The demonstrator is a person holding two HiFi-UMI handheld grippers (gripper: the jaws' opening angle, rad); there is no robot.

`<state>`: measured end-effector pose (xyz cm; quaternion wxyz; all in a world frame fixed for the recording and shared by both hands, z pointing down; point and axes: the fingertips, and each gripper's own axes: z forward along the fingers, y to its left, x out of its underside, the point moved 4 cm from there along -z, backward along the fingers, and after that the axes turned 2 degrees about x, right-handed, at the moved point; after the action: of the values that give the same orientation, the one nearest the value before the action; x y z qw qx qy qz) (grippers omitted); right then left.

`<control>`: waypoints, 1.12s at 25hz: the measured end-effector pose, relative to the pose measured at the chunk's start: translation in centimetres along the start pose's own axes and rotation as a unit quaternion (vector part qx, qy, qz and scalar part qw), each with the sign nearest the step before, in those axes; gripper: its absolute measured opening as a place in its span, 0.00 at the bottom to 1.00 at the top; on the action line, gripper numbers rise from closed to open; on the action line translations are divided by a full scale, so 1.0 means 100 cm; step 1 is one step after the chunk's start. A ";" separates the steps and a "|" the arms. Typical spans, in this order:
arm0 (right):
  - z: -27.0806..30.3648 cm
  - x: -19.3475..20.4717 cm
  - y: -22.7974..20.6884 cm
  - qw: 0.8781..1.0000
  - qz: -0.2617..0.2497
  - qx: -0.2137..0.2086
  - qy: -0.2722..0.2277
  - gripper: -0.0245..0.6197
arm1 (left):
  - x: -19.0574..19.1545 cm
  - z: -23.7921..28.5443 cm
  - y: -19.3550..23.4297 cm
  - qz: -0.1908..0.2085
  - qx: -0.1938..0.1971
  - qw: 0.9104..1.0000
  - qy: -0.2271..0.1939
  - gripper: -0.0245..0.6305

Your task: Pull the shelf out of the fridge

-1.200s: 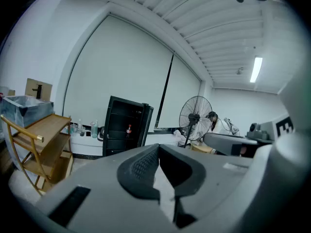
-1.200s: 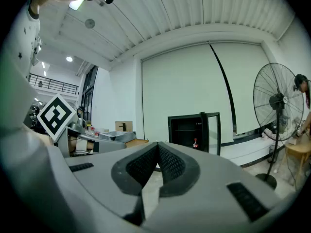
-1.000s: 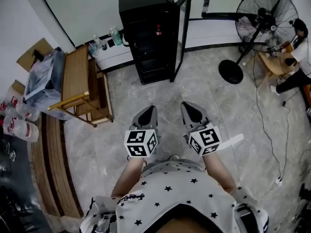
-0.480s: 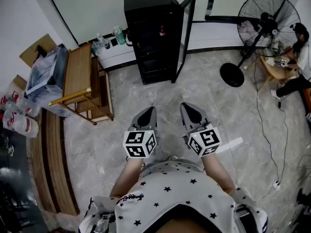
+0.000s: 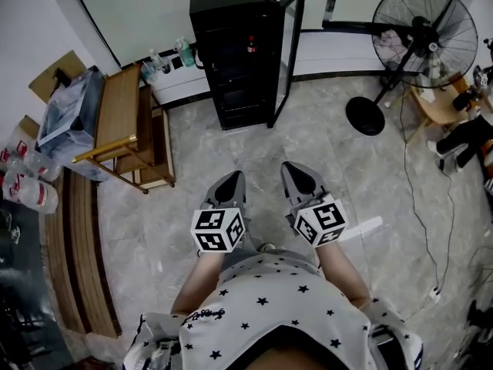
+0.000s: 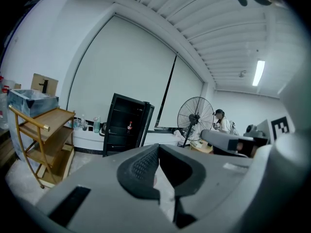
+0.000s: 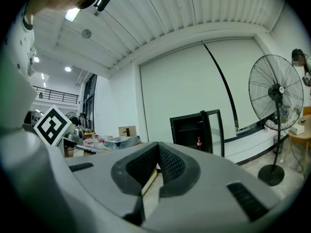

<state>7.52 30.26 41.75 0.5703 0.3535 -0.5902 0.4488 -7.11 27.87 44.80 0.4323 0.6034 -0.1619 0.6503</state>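
While both grippers sit level in front of me, nothing is in either one. The left gripper (image 5: 233,178) has its 2 jaws closed, ribbed pads meeting at the tips with only floor showing past them. The right gripper (image 5: 297,169) is the same: jaws pressed together, empty. The 2 grippers run side by side, close but not touching, each with its marker cube at the rear, near my star-print shirt (image 5: 277,307).

Straight ahead of both sets of jaws, and well apart from them, stands the black fridge (image 5: 243,52) against the wall. Its glass door (image 5: 286,52) hangs open on the side of the right jaws. From the right gripper view I make out a shelf (image 7: 188,129) as a thin pale line across the dark inside, seated in the fridge, and a small red-capped bottle (image 7: 198,142) stands lower down inside. I cannot tell what that bottle rests on; the interior is too dark.

Ahead and off to the left of the left jaws is a wooden cart (image 5: 127,129) with a clear plastic bin (image 5: 69,118) beside it. Some bottles (image 5: 183,52) stand on the low ledge between the cart and the fridge. Ahead and to the right of the right jaws stands a pedestal fan (image 5: 420,29), and beyond it a person (image 5: 462,133) sits at the edge of the head view. A white strip (image 5: 362,228) lies on the grey floor just beside the right gripper.
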 end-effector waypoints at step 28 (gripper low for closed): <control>0.119 -0.009 -0.082 1.000 0.023 0.003 0.010 0.03 | -0.040 0.130 0.054 -0.007 0.006 1.000 0.005 0.06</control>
<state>11.01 16.23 42.56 0.5649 0.3373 -0.5907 0.4671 -3.23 13.83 45.62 0.4341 0.6033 -0.1519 0.6516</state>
